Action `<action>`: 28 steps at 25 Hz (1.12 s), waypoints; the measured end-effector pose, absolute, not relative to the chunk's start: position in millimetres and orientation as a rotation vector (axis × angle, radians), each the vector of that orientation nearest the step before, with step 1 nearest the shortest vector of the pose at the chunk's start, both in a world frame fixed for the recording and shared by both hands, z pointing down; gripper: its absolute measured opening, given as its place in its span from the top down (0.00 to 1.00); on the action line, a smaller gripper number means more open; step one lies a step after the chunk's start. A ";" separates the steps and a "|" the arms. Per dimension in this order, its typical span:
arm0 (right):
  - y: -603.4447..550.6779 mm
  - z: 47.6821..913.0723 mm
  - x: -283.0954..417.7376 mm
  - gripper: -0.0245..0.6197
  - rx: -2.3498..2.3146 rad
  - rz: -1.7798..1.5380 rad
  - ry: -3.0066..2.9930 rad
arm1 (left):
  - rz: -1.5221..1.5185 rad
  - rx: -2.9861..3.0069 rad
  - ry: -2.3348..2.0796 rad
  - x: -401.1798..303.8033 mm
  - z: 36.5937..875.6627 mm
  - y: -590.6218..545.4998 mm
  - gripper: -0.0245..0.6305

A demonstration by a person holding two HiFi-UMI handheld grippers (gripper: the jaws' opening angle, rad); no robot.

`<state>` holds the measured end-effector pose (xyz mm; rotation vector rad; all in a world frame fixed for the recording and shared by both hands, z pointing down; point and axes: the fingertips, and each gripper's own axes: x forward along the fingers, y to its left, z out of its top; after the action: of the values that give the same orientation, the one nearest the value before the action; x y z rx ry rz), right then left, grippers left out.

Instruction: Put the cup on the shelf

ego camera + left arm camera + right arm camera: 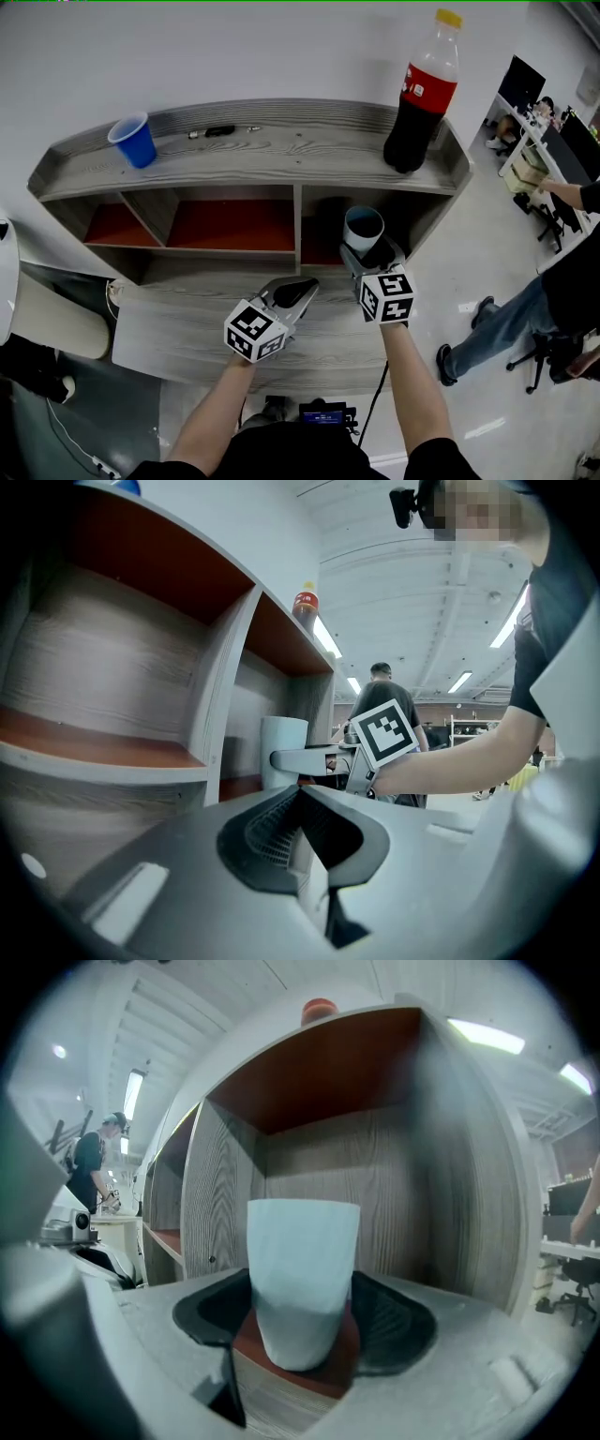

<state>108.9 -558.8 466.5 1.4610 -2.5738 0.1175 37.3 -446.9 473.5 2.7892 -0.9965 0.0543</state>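
A pale blue cup [363,228] stands upright between the jaws of my right gripper [367,251], which is shut on it at the mouth of the right compartment of the grey wooden shelf [281,155]. In the right gripper view the cup [302,1279] fills the gap of the right gripper [302,1330], its base just above the red compartment floor [328,1372]. My left gripper [298,292] is shut and holds nothing, low over the shelf's front ledge. In the left gripper view its jaws [300,803] meet, with the cup [284,747] beyond.
On the shelf top stand a blue plastic cup [133,141] at the left and a cola bottle [420,94] at the right, with small dark items [220,131] between. A person [525,309] stands on the floor to the right. A white object [47,314] lies left.
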 end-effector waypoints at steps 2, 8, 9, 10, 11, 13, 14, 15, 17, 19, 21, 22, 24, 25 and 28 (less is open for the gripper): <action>-556.7 468.4 107.9 0.45 1.450 0.123 -2.572 | 0.051 2.791 -0.999 35.6 472.9 -445.1 0.96; -551.7 470.2 111.8 0.44 1.460 0.160 -2.564 | 0.046 2.788 -0.992 32.4 474.2 -438.3 0.96; -550.3 469.8 112.7 0.43 1.463 0.166 -2.565 | 0.046 2.788 -0.990 32.3 474.4 -436.9 0.96; -548.5 469.5 113.6 0.43 1.463 0.171 -2.567 | 0.047 2.788 -0.988 32.2 474.8 -435.5 0.96; -546.2 469.2 114.3 0.43 1.461 0.174 -2.569 | 0.047 2.788 -0.987 32.1 475.2 -434.3 0.96; -539.7 468.1 115.6 0.43 1.448 0.173 -2.576 | 0.046 2.787 -0.984 31.6 475.8 -432.0 0.96; -535.4 467.3 116.8 0.43 1.441 0.171 -2.581 | 0.045 2.788 -0.982 31.2 475.9 -431.0 0.96; -530.4 466.3 118.5 0.43 1.436 0.169 -2.585 | 0.044 2.788 -0.981 30.6 475.9 -430.1 0.96; -519.1 464.0 123.5 0.43 1.431 0.167 -2.594 | 0.044 2.788 -0.979 29.1 475.8 -428.4 0.96; -506.6 461.5 129.8 0.43 1.431 0.168 -2.600 | 0.047 2.788 -0.977 28.0 476.8 -426.9 0.96; -492.3 460.2 136.0 0.43 1.433 0.181 -2.608 | 0.054 2.787 -0.971 27.5 480.0 -425.0 0.96; -484.4 460.4 138.5 0.44 1.432 0.190 -2.613 | 0.059 2.785 -0.967 27.5 482.4 -424.0 0.96; -468.7 461.4 142.8 0.45 1.430 0.203 -2.619 | 0.069 2.781 -0.956 27.8 487.8 -421.9 0.96; -461.1 461.7 144.7 0.48 1.432 0.207 -2.622 | 0.071 2.778 -0.948 28.2 490.1 -420.7 0.96; -440.1 463.3 149.5 0.63 1.443 0.211 -2.626 | 0.056 2.772 -0.913 31.3 493.5 -415.7 0.96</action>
<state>149.5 -440.1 463.3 1.4425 -2.6264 0.2110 31.3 -415.7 493.5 2.7715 -0.9132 0.0558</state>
